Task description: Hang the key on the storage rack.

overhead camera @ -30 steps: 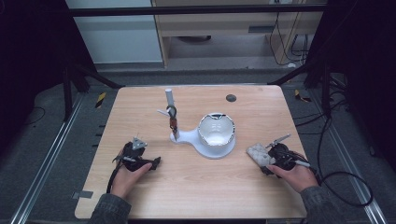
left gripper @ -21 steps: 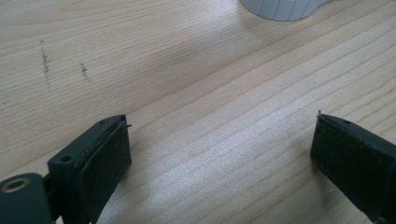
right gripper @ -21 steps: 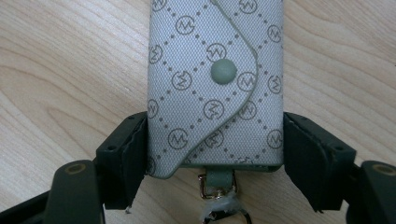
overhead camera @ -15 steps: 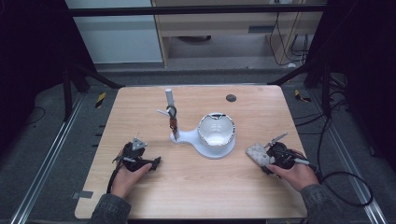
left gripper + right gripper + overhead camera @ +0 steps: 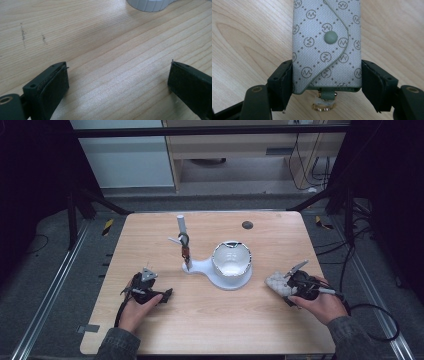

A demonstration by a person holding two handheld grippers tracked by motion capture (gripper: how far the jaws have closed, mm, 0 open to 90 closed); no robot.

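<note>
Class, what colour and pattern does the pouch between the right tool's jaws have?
Pale grey pouch with a dotted diamond lattice, circled M logos and a grey-green snap; clearest in the right gripper view.

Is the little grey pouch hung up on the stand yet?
Not yet. The right hand-held gripper has just closed on the grey pouch, which lies on the table. The left hand-held gripper is open and holds nothing. Lifting the pouch to the white stand looks left.

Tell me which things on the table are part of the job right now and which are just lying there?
In the job:
- grey patterned key pouch, pinched at both sides by the right tool, whose jaws have just been closing on it

Just there:
- left tool, open over bare wood
- white stand with its post and hanging key ring
- white cup on that stand
- small dark disc
</note>
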